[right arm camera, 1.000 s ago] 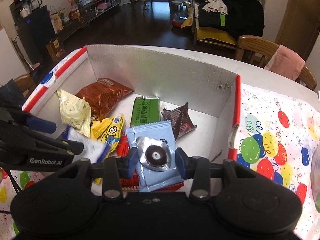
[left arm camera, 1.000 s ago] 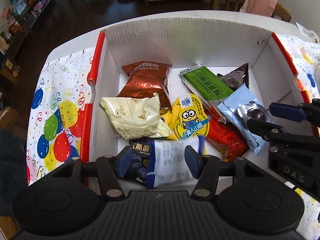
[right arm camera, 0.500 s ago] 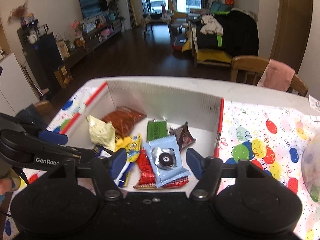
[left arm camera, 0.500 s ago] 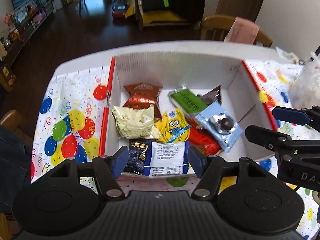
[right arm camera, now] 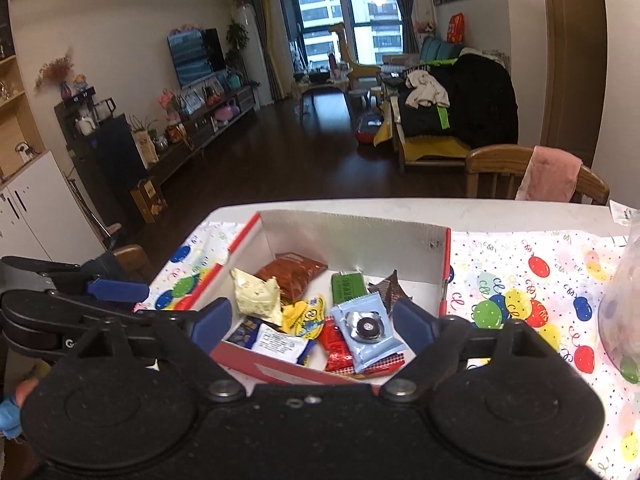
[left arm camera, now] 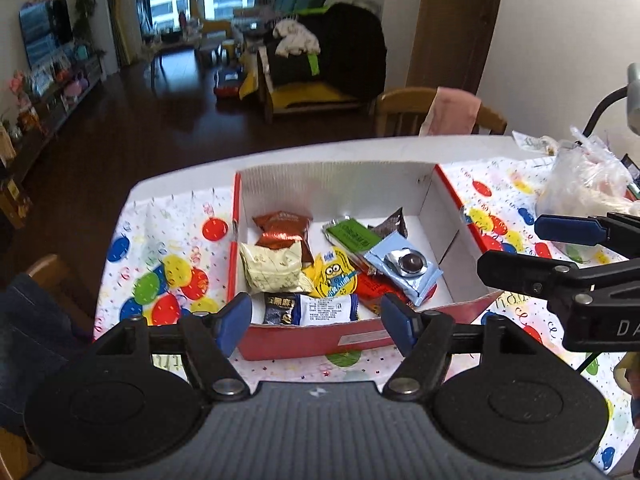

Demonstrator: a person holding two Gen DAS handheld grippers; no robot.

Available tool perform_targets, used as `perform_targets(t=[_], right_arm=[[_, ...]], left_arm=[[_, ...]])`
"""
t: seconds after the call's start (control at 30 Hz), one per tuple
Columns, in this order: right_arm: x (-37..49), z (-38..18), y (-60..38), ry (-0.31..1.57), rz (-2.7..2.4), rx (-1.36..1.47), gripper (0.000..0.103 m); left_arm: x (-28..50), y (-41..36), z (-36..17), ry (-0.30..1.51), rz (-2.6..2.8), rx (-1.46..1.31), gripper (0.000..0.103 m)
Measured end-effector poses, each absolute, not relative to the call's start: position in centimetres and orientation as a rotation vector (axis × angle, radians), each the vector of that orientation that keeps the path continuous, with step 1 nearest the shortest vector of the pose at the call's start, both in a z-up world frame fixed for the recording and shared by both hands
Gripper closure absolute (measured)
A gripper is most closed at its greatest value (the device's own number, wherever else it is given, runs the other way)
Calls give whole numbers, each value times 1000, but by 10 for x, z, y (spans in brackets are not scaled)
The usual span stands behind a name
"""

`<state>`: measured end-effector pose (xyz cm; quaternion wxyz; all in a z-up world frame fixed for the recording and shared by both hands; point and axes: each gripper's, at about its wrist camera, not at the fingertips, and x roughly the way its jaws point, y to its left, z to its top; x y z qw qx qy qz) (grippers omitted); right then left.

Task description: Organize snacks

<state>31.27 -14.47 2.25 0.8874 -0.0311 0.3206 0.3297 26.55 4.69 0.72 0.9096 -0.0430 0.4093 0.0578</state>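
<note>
Both grippers hang above the near edge of the box (left arm camera: 448,208), and nothing sits between either pair of fingers; the left gripper (left arm camera: 316,318) has just been opening and stands about half spread, with the blue-and-white packet (left arm camera: 320,309) seen in the gap at lower centre of the left view but lying down in the box, clear of the pads; the right gripper (right arm camera: 310,326) has just been opening too and stands wide, nearly as far as it goes, framing the pale blue packet (right arm camera: 370,330) at lower centre of its own view, again untouched

The snacks all lie inside the box on the balloon cloth (left arm camera: 160,280); the cream packet (left arm camera: 272,266) and brown packet (left arm camera: 282,226) sit toward the left of the left view, the green bar (left arm camera: 350,236) runs diagonally from upper left to lower right, and the pale blue packet follows that same slant

As a guess, any further snack would come from the clear bag (left arm camera: 584,184) at the right edge of the left view, and the right gripper is plainly the nearer to it
</note>
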Motion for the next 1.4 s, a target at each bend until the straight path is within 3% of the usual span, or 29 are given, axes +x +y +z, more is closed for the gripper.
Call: perform_targets(t=[0.3, 0.37, 0.43, 0.67, 0.77, 1.4], right_arm=[[281, 36, -161, 631, 692, -22, 8], [275, 37, -163, 623, 689, -22, 2], [271, 38, -164, 618, 684, -25, 1], [258, 38, -170, 626, 689, 26, 0], [253, 37, -174, 624, 682, 48, 0], [247, 37, -189, 620, 674, 87, 0]], left_arm=[[227, 42, 24, 771, 86, -75, 26], [221, 41, 27, 759, 75, -84, 25], [213, 40, 29, 743, 72, -86, 18], [196, 37, 32, 723, 61, -105, 15], [191, 38, 33, 719, 63, -131, 0], [180, 44, 37, 702, 96, -213, 0]])
